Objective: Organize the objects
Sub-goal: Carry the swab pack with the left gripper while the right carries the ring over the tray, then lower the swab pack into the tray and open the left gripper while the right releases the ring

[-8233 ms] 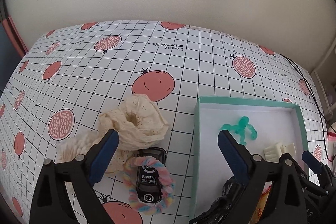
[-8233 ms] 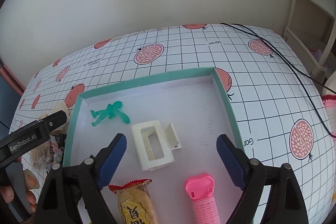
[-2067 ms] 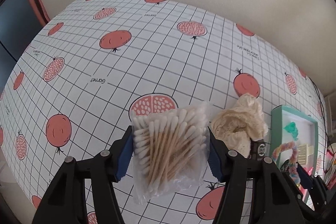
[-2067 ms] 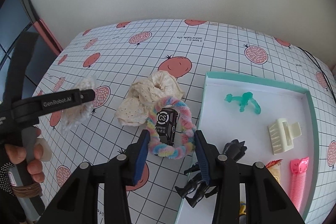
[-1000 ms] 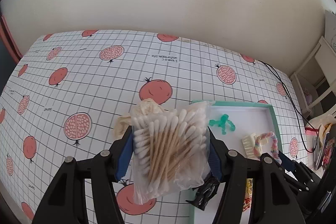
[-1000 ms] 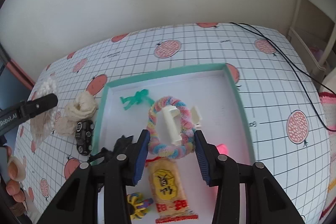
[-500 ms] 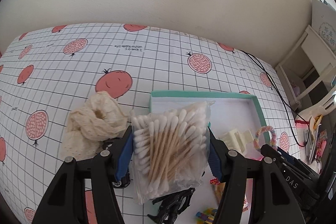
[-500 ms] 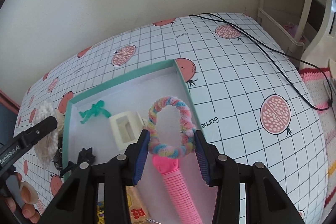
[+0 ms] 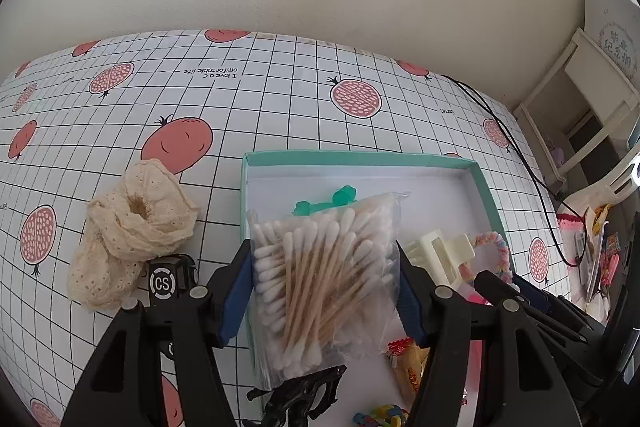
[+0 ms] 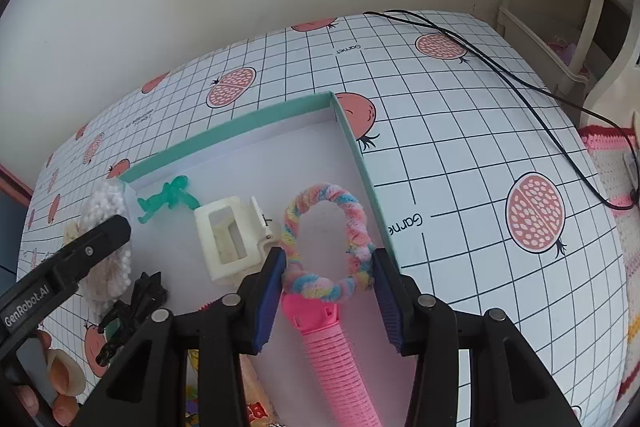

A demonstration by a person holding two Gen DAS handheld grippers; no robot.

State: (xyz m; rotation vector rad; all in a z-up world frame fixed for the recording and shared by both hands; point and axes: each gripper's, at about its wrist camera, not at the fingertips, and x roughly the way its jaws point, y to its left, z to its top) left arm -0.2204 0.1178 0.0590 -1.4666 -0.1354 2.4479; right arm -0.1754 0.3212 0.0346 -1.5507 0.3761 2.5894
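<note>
- Left gripper (image 9: 324, 291) — jaws pinching a bag of cotton swabs (image 9: 320, 283), centre frame, over the teal box (image 9: 360, 158), seemingly for dropping in.
- Right gripper (image 10: 326, 291) — jaws clamping a pastel ring (image 10: 325, 241) above the box too.

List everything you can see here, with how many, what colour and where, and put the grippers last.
tray: 1, teal rim, white floor, on table
tablecloth: 1, white grid with red pomegranates
bag of cotton swabs: 1, clear, white tips, held over tray
fuzzy hair tie: 1, pastel rainbow, held over tray
figurine: 1, green, in tray
hair claw: 1, cream, in tray
pink comb: 1, in tray
black figure: 1, at tray's left edge
snack packet: 1, yellow, in tray
scrunchie: 1, beige, on table left of tray
toy car: 1, black, beside scrunchie
cable: 1, black, on table
left gripper: black, blue fingers, shut on bag
right gripper: black, blue fingers, shut on hair tie
</note>
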